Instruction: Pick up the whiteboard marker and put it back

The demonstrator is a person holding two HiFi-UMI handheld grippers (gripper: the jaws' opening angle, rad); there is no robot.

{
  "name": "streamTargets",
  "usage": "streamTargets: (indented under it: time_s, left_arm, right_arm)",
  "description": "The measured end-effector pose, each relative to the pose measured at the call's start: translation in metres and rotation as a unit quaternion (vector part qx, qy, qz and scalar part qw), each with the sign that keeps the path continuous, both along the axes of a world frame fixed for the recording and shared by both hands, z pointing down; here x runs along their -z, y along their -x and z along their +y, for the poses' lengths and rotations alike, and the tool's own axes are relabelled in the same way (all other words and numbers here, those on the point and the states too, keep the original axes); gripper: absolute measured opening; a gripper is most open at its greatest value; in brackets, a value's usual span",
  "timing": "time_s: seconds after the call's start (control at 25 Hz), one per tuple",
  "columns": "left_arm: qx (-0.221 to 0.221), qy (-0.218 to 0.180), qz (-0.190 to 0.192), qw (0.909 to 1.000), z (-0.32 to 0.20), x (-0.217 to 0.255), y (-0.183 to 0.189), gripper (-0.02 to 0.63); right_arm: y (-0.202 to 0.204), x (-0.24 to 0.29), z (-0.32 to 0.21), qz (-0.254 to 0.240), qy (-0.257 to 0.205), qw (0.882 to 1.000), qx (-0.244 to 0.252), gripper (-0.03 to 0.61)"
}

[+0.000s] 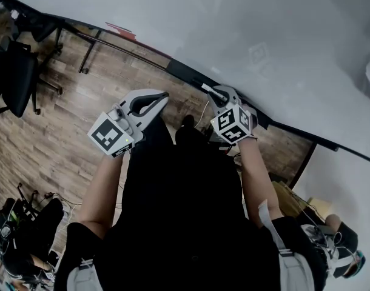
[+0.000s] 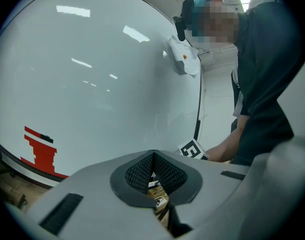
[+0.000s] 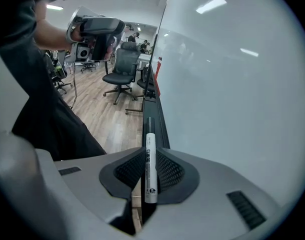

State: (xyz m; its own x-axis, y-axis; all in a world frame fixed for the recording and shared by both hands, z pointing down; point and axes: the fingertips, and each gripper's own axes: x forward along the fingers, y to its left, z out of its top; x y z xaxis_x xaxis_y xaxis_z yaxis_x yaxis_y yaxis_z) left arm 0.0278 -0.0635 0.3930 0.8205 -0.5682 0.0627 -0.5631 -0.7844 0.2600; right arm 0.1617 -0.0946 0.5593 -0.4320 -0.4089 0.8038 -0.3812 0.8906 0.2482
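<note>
While my right gripper pinches the white, black-capped whiteboard marker at the lower centre of its view, my left gripper is closed on nothing. The pick-up looks done. What's left, I judge, is laying the marker on the black tray rail beyond, under the glossy white whiteboard.

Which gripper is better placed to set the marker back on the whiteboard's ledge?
Right. The right gripper clamps the marker, pointing along the black ledge just ahead; the left gripper is shut on nothing.
</note>
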Motion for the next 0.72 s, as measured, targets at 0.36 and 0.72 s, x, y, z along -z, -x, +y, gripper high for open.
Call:
streamTargets:
  time_s: [0.36,0.72]
  left_arm:
    - [-0.002,0.000,0.003,1.0000,0.0000,0.0005,0.0002,0.012]
    - [-0.008,0.002,-0.002,1.0000,0.0037,0.0002,0.0013,0.012]
  right_arm:
    - [0.0014,0.0003,-0.0012,-0.001,-0.001,1.000,-0.005,0.071]
    - [0.0012,0.0017,0.0011,0.004,-0.019,1.000,0.002,0.071]
